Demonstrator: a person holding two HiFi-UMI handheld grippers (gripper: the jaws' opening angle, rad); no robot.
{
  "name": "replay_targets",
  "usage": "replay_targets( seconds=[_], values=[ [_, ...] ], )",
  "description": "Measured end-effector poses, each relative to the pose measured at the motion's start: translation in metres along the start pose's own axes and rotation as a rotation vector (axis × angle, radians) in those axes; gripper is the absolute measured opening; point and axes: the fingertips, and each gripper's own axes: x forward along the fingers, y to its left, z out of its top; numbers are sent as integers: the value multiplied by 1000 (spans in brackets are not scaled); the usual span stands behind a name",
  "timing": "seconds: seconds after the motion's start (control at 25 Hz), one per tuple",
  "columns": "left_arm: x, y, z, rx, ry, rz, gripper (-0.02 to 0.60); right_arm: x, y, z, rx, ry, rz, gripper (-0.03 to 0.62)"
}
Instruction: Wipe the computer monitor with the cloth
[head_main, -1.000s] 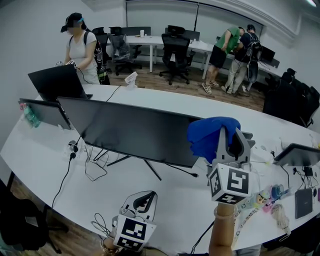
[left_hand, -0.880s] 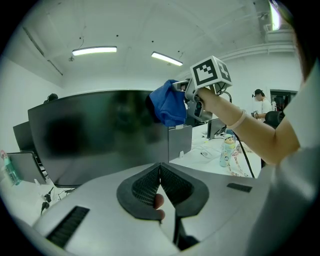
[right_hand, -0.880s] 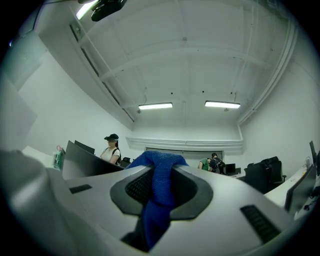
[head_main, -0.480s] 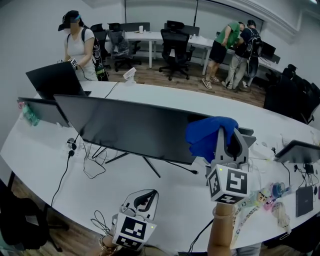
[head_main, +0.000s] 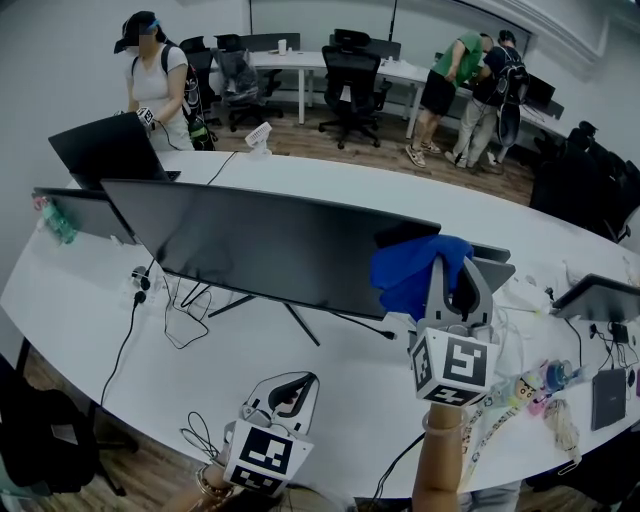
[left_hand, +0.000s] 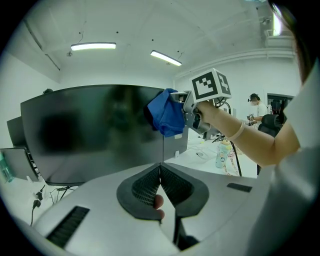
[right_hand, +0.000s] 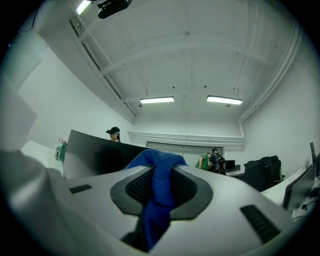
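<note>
A wide dark computer monitor (head_main: 260, 250) stands on the curved white table (head_main: 330, 400), its screen facing me. My right gripper (head_main: 452, 268) is shut on a blue cloth (head_main: 415, 270), held up against the monitor's right end. The cloth (right_hand: 157, 192) bulges from between the jaws in the right gripper view, with the monitor (right_hand: 97, 152) just behind to the left. My left gripper (head_main: 295, 385) is low near the table's front edge, shut and empty. In the left gripper view the monitor (left_hand: 95, 132), the cloth (left_hand: 167, 112) and the right gripper (left_hand: 192, 102) all show.
Cables (head_main: 185, 320) and a plug lie under the monitor. A laptop (head_main: 105, 150) and a second screen (head_main: 80, 215) sit at the left. Bottles, small items and another screen (head_main: 600, 300) crowd the table's right. People and office chairs (head_main: 350, 95) are beyond the table.
The view has shifted slightly; the right gripper with the cloth stays at the monitor's right end. The left gripper has edged a little right.
</note>
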Motion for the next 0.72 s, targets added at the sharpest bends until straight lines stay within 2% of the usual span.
replay_targets(
  seconds=[0.2, 0.72],
  values=[
    [2, -2, 0, -19, 1, -18, 9, 0, 1, -12, -3, 18, 5, 72],
    [3, -3, -4, -13, 17, -13, 9, 1, 3, -45, 27, 81, 9, 72]
  ],
)
